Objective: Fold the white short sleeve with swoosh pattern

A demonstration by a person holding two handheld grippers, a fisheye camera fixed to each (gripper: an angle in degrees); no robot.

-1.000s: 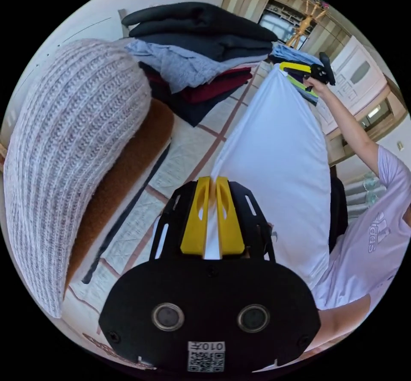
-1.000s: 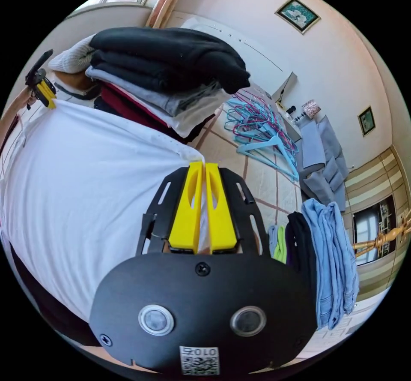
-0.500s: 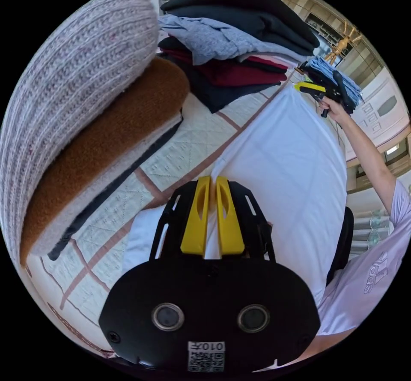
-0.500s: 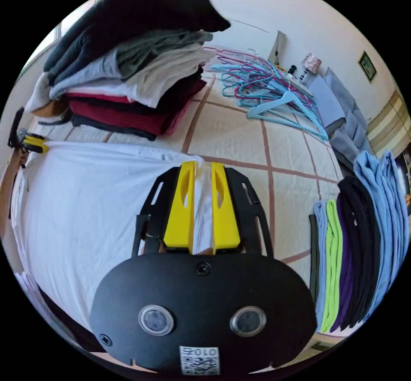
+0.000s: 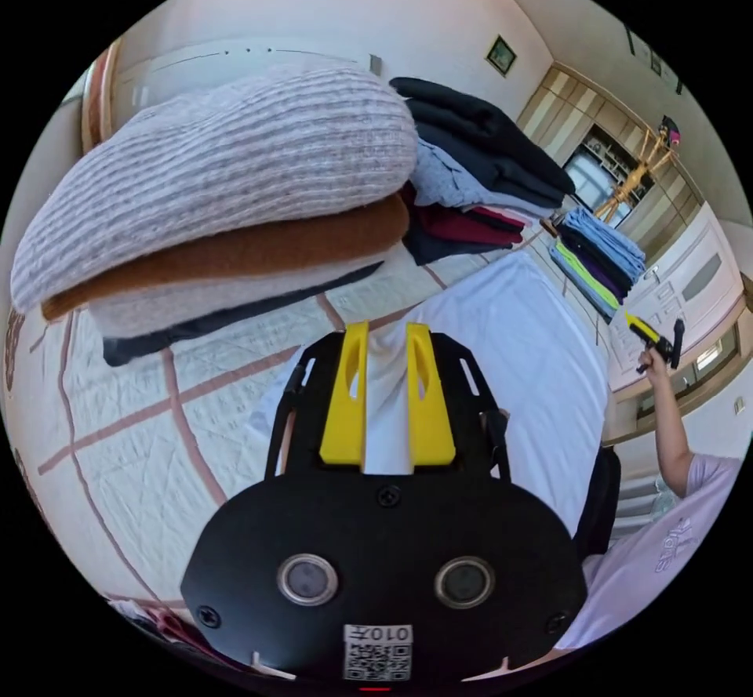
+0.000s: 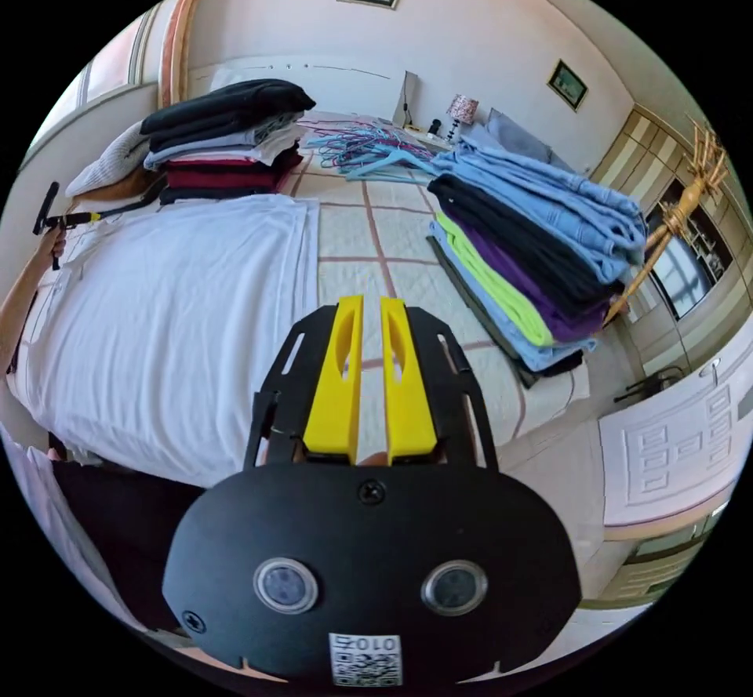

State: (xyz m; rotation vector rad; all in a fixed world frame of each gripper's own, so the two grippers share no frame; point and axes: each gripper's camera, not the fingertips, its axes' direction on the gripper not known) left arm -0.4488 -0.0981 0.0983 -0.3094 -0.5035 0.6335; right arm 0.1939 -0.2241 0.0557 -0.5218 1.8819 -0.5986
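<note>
Left gripper view. The left gripper point(image 5: 387, 344), at lower centre, stands with its 2 yellow jaws spread apart; white cloth of the shirt point(image 5: 510, 360) shows between them, but the jaws do not look pressed onto it. The shirt lies flat on the bed point(image 5: 133, 422), running toward the right of the frame. A stack of 4 or so folded knits point(image 5: 227, 203) fills the upper left, and a second stack of dark clothes point(image 5: 478, 172) sits behind it. At the far right the right gripper point(image 5: 645, 330) is held up in a hand point(image 5: 652, 356), away from the shirt.

Right gripper view. The right gripper point(image 6: 370, 319), at lower centre, holds nothing; its jaws stand slightly parted over bare quilt. The shirt point(image 6: 165, 321) is spread across the left half of the frame, with a doubled edge along its right side. A pile of blue, black, purple and green clothes point(image 6: 533, 258) lies at the right, hangers point(image 6: 369, 152) at upper centre.

Judgement: the shirt has just been laid out. To do the next fold well, each gripper should pinch a corner on the same edge, lift evenly, and keep the cloth taut so no crease sets.
</note>
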